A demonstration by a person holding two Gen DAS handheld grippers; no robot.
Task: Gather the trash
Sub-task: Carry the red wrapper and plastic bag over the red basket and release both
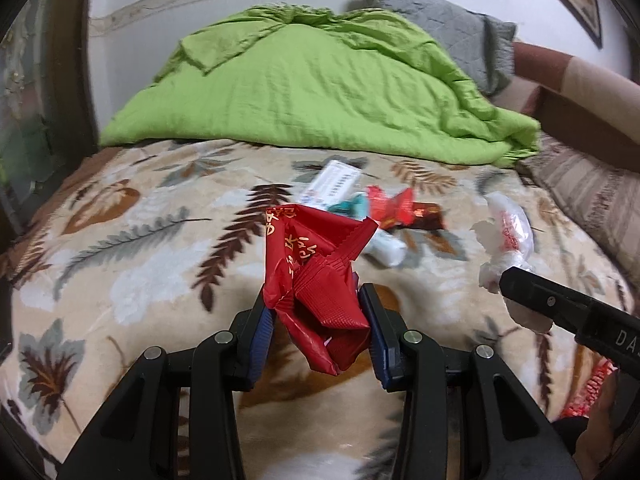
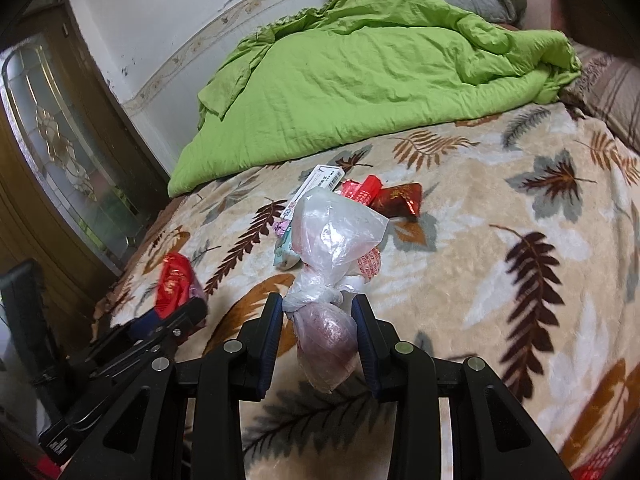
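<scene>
Trash lies in a small heap on the leaf-print blanket (image 2: 500, 208) — a white box (image 2: 320, 178), a teal packet (image 2: 285, 254) and red wrappers (image 2: 394, 196) at twelve o'clock from both grippers. Left gripper (image 1: 318, 312) is clamped on a crumpled red wrapper (image 1: 316, 276), lifted off the blanket. Right gripper (image 2: 318, 320) is clamped on a knotted clear bag (image 2: 332, 256) — at three o'clock in the left view. Green quilt (image 1: 312, 88) sits beyond.

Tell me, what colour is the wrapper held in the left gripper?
Red with gold lettering; the wrapper shows best in the left wrist view.
</scene>
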